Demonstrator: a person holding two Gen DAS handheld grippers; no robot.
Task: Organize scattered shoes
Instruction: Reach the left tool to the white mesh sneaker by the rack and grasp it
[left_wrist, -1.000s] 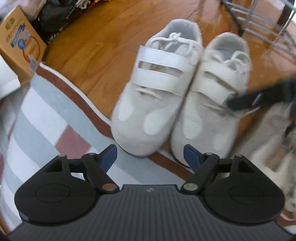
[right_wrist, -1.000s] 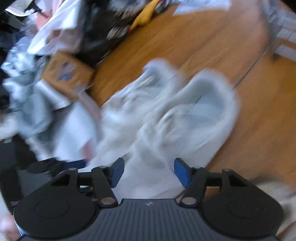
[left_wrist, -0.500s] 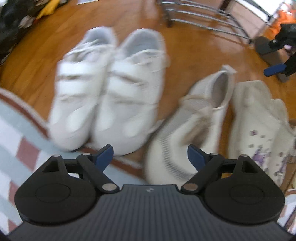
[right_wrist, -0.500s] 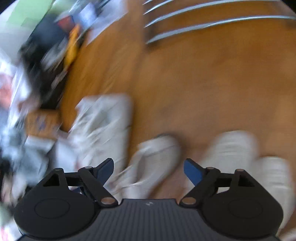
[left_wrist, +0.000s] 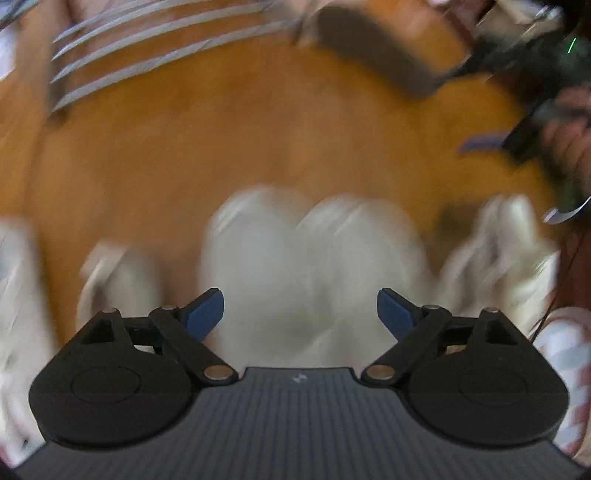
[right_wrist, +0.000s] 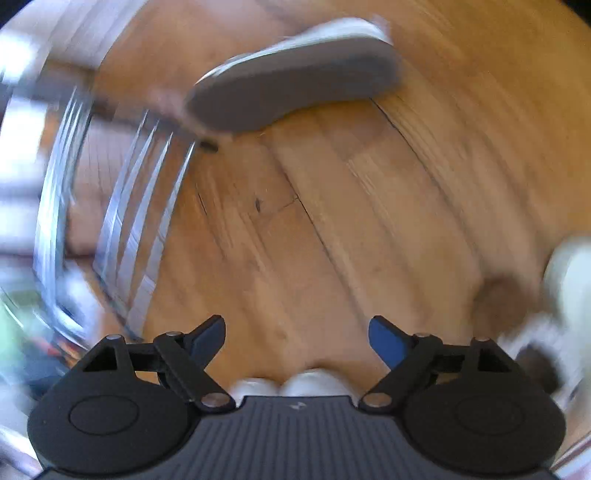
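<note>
My left hand-held gripper (left_wrist: 300, 314) opening, empty; white pair (left_wrist: 310, 266) now at 12 o'clock. Right hand-held gripper (right_wrist: 296, 338) spread, empty; overturned shoe (right_wrist: 295, 88) ahead.

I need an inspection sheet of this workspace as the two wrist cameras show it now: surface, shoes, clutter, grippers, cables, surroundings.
Surface: wooden floor, bare planks in the middle; both views are blurred.
Job's things: pair of white shoes side by side ahead of the left gripper; more pale shoes beside them; one shoe lying on its side, grey sole showing.
Clutter: nothing seen clearly.
Grippers: left gripper jaws opening, nothing between the pads; right gripper open, empty, over bare floor.
Cables: thin dark cord at the right edge, blurred.
Surroundings: metal wire rack; striped rug.
</note>
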